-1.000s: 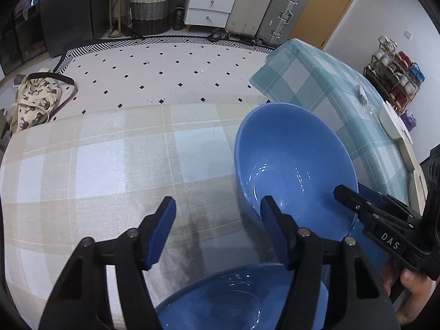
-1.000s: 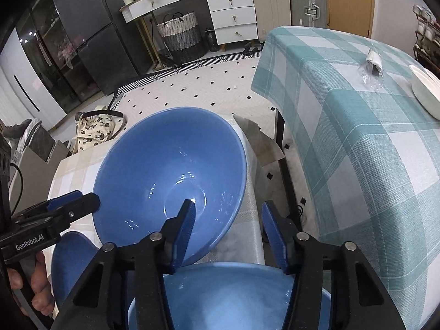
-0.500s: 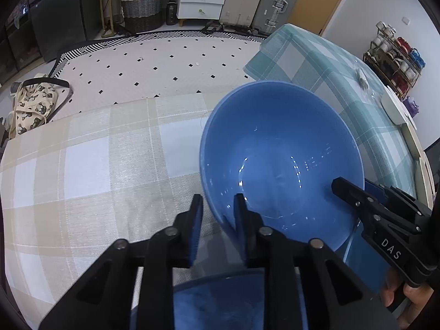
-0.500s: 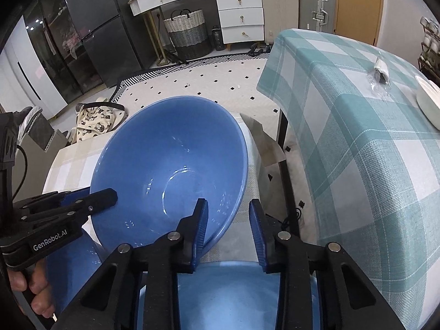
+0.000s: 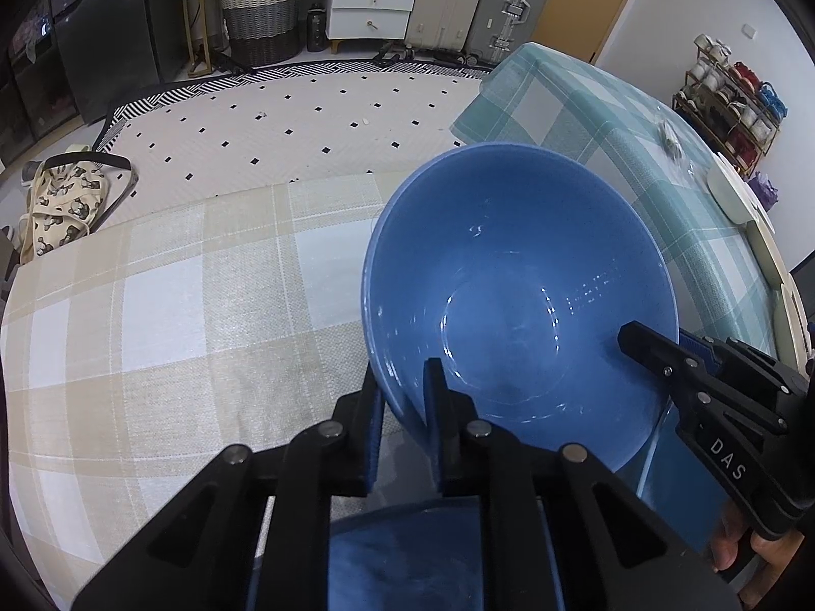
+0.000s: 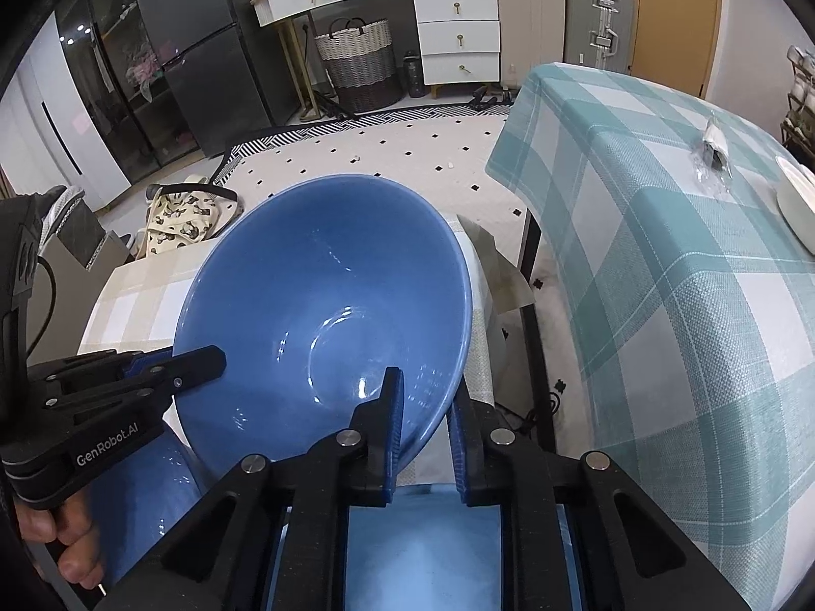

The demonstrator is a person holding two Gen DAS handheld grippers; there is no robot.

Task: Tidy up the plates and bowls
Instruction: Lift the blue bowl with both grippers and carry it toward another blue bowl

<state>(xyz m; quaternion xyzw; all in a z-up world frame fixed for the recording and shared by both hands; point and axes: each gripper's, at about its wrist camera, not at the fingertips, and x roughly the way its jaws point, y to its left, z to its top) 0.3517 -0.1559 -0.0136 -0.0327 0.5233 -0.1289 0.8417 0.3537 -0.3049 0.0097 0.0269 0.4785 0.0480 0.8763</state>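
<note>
White lettering reads "DAS" on the right gripper [image 5: 657, 351] as the left wrist view shows it, and "GenRobot.AI" on the left gripper [image 6: 204, 361] as the right wrist view shows it. Both tools are pinched almost closed on the rim of one blue bowl [image 5: 514, 300]: the left gripper [image 5: 405, 397] has the near-left rim between its fingers, one pad inside and one outside, and the right gripper [image 6: 425, 407] clamps the near-right rim the same way. The bowl is tilted, its open side facing the cameras, over the right end of a table with a beige checked cloth [image 5: 168, 315]. A second blue bowl [image 5: 407, 560] sits just below the fingers at the near edge. To the left the beige cloth lies bare up to its far edge. On the right, across a narrow gap, stands a table with a teal checked cloth [image 6: 687, 295], carrying a white plate [image 6: 797, 209] at its far right edge.
</note>
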